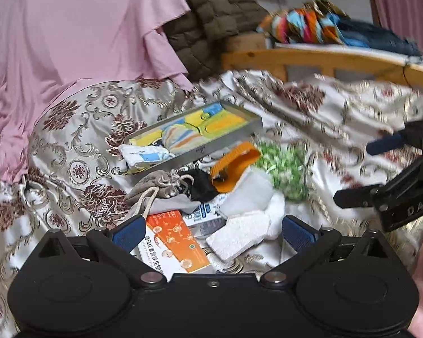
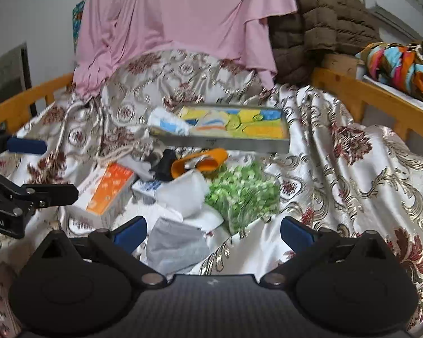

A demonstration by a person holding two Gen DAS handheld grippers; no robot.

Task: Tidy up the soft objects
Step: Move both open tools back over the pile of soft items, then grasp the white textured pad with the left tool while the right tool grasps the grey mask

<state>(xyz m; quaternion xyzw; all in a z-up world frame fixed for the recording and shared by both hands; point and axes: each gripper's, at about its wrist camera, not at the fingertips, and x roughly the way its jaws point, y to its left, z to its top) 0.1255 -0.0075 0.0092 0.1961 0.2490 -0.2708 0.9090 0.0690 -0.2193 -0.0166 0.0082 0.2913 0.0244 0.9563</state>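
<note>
The left wrist view is showing the left gripper [image 1: 213, 232] with its jaws spread wide and nothing between them, hanging over a pile of small things on a shiny flowered bedcover [image 1: 79, 152]. Under it an orange and white box [image 1: 174, 249] is lying, and just beside that a white foam piece [image 1: 239, 236]. A grey drawstring pouch [image 1: 160, 190] is resting a little farther away, touching a black cloth item [image 1: 201, 186]. An orange object [image 1: 234, 166] is sitting beside a green and white bundle [image 1: 284, 169], which is blurred. A metal tray [image 1: 228, 140] with yellow, blue and striped soft things inside is lying tilted behind the pile. The right gripper [image 1: 355, 171] is showing at the right edge, also with its fingers apart and holding nothing.

In the right wrist view, a grey cloth [image 2: 177, 246] is lying between the open fingers without touching them. A pink cloth [image 2: 183, 22] is hanging at the back.
</note>
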